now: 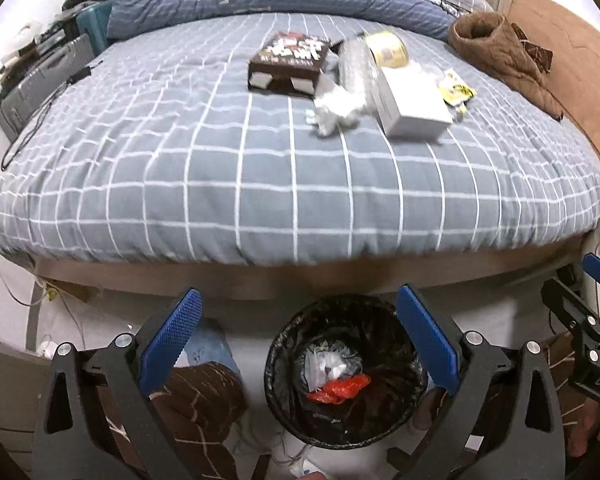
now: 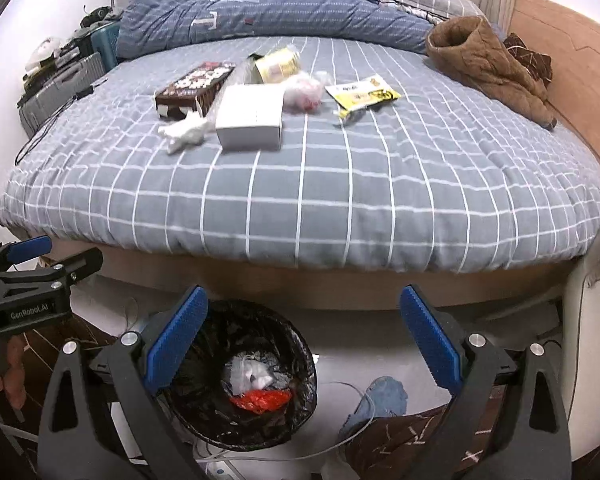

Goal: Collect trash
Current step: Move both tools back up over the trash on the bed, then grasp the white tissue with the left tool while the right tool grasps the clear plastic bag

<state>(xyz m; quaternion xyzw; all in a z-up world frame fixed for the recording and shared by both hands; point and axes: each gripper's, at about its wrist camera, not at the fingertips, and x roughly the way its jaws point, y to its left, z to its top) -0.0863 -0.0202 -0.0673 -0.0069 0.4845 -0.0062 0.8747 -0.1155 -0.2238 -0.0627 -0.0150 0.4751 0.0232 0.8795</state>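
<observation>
Trash lies on the grey checked bed: a brown box, a white box, a crumpled white tissue, a yellow tub in clear plastic, a clear bag with red bits and a yellow wrapper. A black-lined bin on the floor before the bed holds white and red rubbish. My left gripper is open and empty above the bin. My right gripper is open and empty, just right of the bin.
A brown quilted garment lies at the bed's right side by the wooden headboard. A rolled blue duvet lies at the back. Suitcases stand left of the bed. Cables trail on the floor.
</observation>
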